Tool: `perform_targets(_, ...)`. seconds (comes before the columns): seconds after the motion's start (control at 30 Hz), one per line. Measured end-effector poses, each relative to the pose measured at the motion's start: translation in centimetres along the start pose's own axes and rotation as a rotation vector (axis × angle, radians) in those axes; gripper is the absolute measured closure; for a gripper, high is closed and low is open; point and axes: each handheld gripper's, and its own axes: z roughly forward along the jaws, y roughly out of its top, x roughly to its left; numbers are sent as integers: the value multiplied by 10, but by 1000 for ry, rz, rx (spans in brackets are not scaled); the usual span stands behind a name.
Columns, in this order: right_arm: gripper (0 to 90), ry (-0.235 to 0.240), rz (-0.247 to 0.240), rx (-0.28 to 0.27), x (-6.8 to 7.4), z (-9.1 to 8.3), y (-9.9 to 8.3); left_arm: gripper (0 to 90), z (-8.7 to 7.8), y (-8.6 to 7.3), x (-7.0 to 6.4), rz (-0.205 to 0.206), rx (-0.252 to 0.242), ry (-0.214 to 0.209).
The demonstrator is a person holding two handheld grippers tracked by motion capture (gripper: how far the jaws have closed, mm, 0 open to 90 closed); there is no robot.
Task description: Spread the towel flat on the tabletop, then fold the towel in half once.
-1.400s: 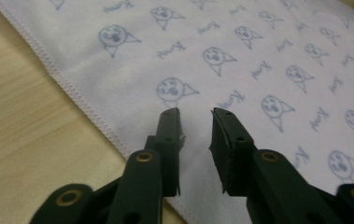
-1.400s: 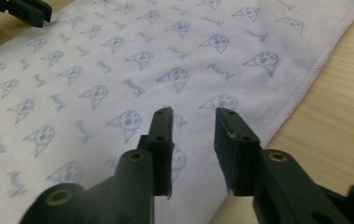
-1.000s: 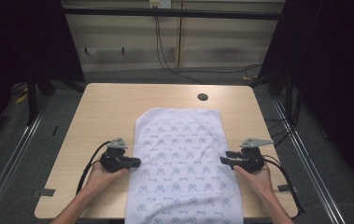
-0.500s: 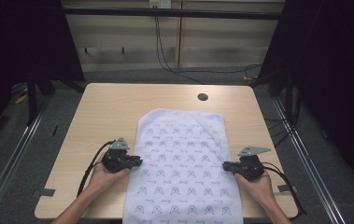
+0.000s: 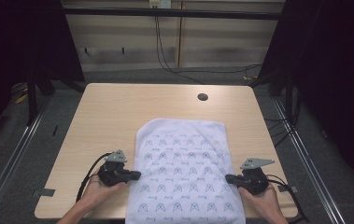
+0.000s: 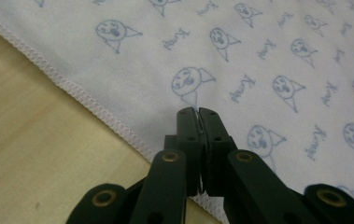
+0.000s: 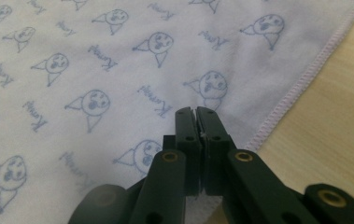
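On the wooden table (image 5: 118, 116), both hands low — left tongs (image 5: 136, 175) and right tongs (image 5: 230, 178) pinch the towel (image 5: 184, 168) edges.

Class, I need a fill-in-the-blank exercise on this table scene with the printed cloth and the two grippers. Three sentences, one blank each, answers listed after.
1. The white printed cloth lies flat on a ____ table.
2. The left gripper meets the cloth's ____ edge.
3. The jaws of the right gripper are ____.

Missing words: wooden; left; shut
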Motion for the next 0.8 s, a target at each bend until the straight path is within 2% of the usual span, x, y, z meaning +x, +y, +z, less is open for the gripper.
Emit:
perform_targets(0.03,845,5,10,7,1,-1,0,854,-1,-1,0,-7,4,-9)
perform_targets(0.07,765,13,4,8,1,-2,0,808,-2,-1,-1,-16,3,-18)
perform_targets(0.13,667,9,7,-32,1,-6,-1,688,-5,1,-1,-8,-8,-3)
perform_targets(0.23,584,-4,40,-99,-5,-15,-3,650,-10,4,4,-19,-60,11)
perform_targets(0.27,581,-9,52,-120,-8,-19,-4,643,-12,5,6,-28,-83,0)
perform_targets(0.37,575,-30,84,-183,-11,-33,-10,630,-13,10,12,-33,-101,28)
perform_targets(0.5,576,-33,131,-217,-2,-43,-18,603,-13,16,22,-55,-113,55)
perform_targets(0.6,579,-40,113,-219,6,-43,-17,602,-13,18,26,-66,-122,58)
perform_targets(0.63,580,-26,100,-229,12,-40,-11,602,-13,20,28,-64,-118,60)
perform_targets(0.73,590,-25,86,-226,11,-28,2,602,-12,25,32,-60,-131,71)
perform_targets(0.77,595,-34,66,-211,9,-21,9,609,-11,26,34,-62,-136,75)
perform_targets(0.8,604,-31,60,-197,7,-17,13,614,-9,29,37,-63,-119,75)
